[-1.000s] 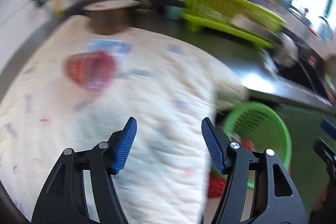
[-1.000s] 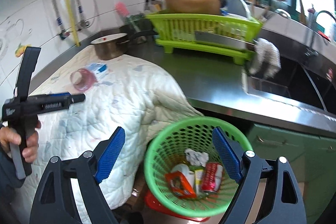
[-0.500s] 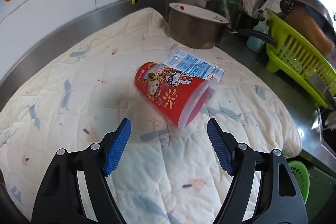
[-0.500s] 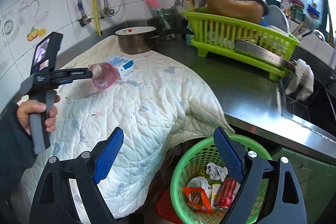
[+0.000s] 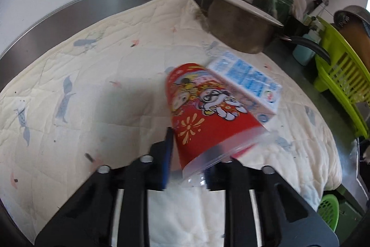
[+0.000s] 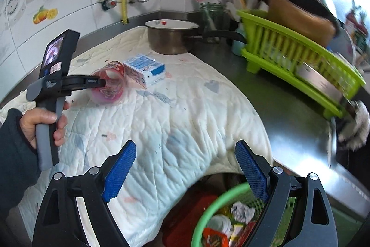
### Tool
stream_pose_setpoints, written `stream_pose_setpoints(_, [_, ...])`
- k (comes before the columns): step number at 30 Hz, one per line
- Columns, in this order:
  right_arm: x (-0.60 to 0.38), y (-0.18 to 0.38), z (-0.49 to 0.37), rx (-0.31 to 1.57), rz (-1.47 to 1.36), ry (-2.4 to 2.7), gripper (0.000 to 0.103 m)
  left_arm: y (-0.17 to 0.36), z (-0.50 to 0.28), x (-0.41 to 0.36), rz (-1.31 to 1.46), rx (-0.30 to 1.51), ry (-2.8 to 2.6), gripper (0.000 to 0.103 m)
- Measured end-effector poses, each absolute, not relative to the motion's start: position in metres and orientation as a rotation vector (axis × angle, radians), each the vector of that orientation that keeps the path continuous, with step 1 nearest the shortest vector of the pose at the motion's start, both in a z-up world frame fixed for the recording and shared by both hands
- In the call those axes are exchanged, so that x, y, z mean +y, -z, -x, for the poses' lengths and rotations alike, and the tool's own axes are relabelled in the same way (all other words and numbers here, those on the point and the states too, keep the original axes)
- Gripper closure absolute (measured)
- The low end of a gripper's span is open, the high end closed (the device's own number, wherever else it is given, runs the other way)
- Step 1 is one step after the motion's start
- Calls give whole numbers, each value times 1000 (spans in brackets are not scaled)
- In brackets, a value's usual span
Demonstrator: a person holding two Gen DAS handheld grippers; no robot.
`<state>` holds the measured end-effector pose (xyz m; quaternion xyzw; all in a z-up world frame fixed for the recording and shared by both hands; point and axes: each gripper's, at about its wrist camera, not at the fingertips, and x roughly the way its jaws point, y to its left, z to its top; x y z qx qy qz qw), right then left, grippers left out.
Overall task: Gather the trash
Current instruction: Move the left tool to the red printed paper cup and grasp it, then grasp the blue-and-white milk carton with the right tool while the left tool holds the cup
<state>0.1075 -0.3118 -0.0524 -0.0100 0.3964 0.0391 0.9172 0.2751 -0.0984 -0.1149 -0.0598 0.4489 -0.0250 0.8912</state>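
Observation:
A red plastic cup with cartoon print lies on its side on the white quilted cloth. My left gripper is shut on the cup's clear rim end. A blue-and-white carton lies just behind the cup. In the right wrist view the cup sits at the tip of the left gripper, beside the carton. My right gripper is open and empty above the cloth's front edge, over the green trash basket holding several wrappers.
A metal pot stands at the back of the cloth. A lime dish rack with a bowl and knife sits on the steel counter to the right. A sink edge is at far right. The basket also shows in the left wrist view.
My left gripper moved forward to the cup and closed on its rim end; half a second ago it was open before it. My right gripper rose and shifted left, staying open.

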Motion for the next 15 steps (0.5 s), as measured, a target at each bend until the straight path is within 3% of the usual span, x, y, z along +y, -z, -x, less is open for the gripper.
stream_pose_setpoints(2, [-304,53,-126,822,37,-115,18,117,-275,-85,124,937,55,96])
stream_pose_setpoints(4, [-297,54,-144,827,49,-141,18,116,-272,-70,130,936,62,98])
stream_pose_setpoints(15, [-232,70,-272,882,192,-343,18,104,-249,5,72,923,55,99])
